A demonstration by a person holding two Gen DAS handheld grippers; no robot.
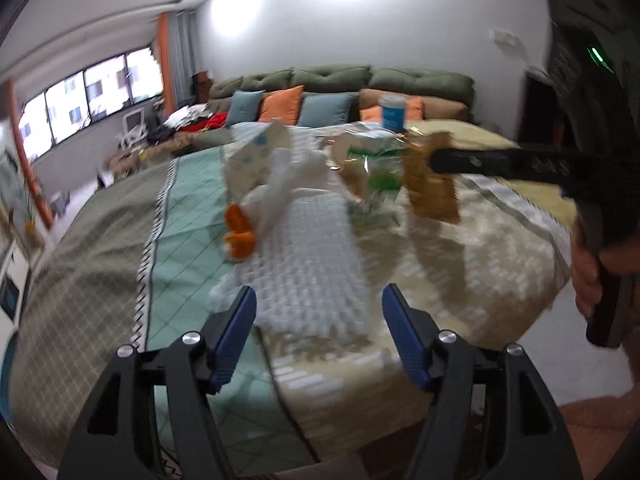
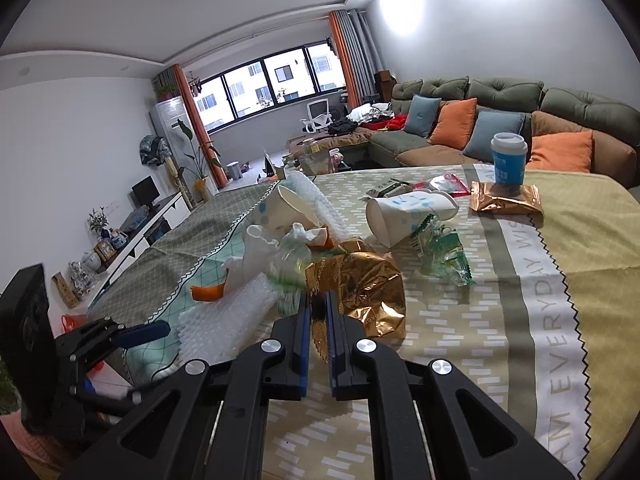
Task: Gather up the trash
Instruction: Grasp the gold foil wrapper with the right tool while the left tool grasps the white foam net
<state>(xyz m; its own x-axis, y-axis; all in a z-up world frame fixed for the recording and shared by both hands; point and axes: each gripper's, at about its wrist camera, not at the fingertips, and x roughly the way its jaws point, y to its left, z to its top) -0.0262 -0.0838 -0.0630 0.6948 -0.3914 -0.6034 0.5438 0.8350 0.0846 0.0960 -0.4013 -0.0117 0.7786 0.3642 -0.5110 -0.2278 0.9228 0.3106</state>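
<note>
Two hand-held grippers: both at the near edge of the cloth-covered desk point(image 2: 560, 320), facing a scatter of trash.
Right hand-held gripper point(image 2: 318, 300): jaws pressed together on the near edge of a crinkled gold foil bag point(image 2: 360, 288); the left wrist view shows that bag hanging off the desk from the fingertips.
Left hand-held gripper point(image 1: 318, 312): jaws parted about halfway, nothing pinched; its pads flank the near end of a white bubble-wrap sheet point(image 1: 316, 256) without visibly pressing it.
Bubble-wrap position: flat on the desk, directly ahead of the left fingers, long axis running away from them toward the pile.
Nearer hand: the left one, by a clear margin; the right is occupied.
Other trash: orange peel point(image 1: 240, 232) just left of the sheet, a tipped paper cup point(image 2: 404, 216), green wrapper point(image 2: 440, 256), a second gold packet point(image 2: 506, 200) under an upright blue cup point(image 2: 508, 160).
Likely next need: closing across the sheet's short width.
</note>
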